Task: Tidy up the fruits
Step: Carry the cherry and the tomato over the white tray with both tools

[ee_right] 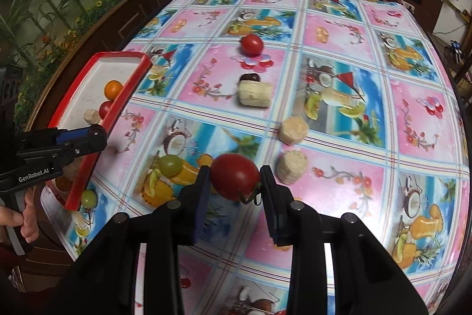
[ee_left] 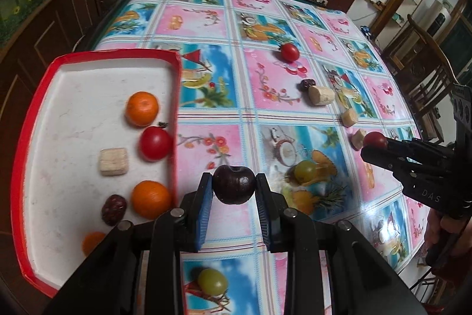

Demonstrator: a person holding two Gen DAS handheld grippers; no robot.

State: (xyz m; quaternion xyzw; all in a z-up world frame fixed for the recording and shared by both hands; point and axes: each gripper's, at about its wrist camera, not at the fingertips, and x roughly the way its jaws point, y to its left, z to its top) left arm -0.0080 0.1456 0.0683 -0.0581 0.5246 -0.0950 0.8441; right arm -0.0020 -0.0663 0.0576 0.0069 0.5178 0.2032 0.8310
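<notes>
Right now both grippers carry fruit, so the step in hand looks like the carry toward the red tray (ee_left: 177, 96). The left gripper (ee_left: 234, 185) is closed on a dark cherry (ee_left: 234, 184), just beside the tray's right wall and clear of the surface (ee_left: 206, 19). The right gripper (ee_right: 236, 182) is clamped on a red tomato (ee_right: 234, 180), well to the right of the tray, above the patterned cloth.

The next move probably calls for bringing each fruit over the red rim, lowering it onto a bare white patch, and then parting the jaws; the cherry is nearer, so it likely goes first.

The cherry is glossy, almost black, with its stem dimple facing up. The tomato is smooth and oval, with a green stalk hanging at its lower right.

Inside the tray lie two oranges (ee_left: 141, 108), another tomato, a pale cut block and a dark date. Right of the tray, green grapes (ee_left: 305, 171), pale cut pieces and one more tomato (ee_left: 289, 52) wait.
</notes>
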